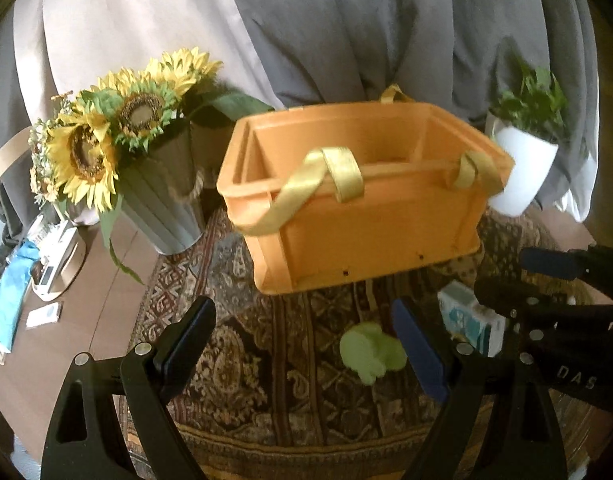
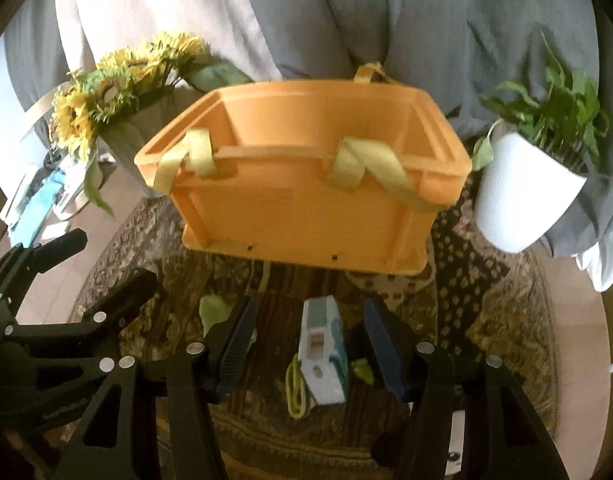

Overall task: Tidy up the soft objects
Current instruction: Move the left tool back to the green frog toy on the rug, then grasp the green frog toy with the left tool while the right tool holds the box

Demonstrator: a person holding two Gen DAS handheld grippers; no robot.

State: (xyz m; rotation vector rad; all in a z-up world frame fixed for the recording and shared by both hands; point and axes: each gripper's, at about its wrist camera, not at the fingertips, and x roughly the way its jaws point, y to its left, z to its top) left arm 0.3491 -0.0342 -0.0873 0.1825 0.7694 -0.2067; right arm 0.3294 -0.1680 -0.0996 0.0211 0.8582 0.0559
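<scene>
An orange plastic crate (image 1: 366, 216) with yellow ribbon handles (image 1: 318, 184) stands on a patterned mat (image 1: 266, 360); it also shows in the right wrist view (image 2: 306, 208). A soft light-green toy (image 1: 371, 351) lies on the mat just inside my left gripper's right finger. My left gripper (image 1: 310, 344) is open and empty above the mat. My right gripper (image 2: 308, 340) is open, its fingers on either side of a white and teal tissue pack (image 2: 323, 354); a yellow cord (image 2: 296, 392) lies beside the pack. The right gripper (image 1: 554, 292) also shows in the left wrist view.
A grey pot of sunflowers (image 1: 118, 136) stands left of the crate. A white pot with a green plant (image 2: 538, 168) stands to its right. Grey cloth (image 1: 386, 20) hangs behind. Papers and small devices (image 1: 46, 264) lie on the brown table at far left.
</scene>
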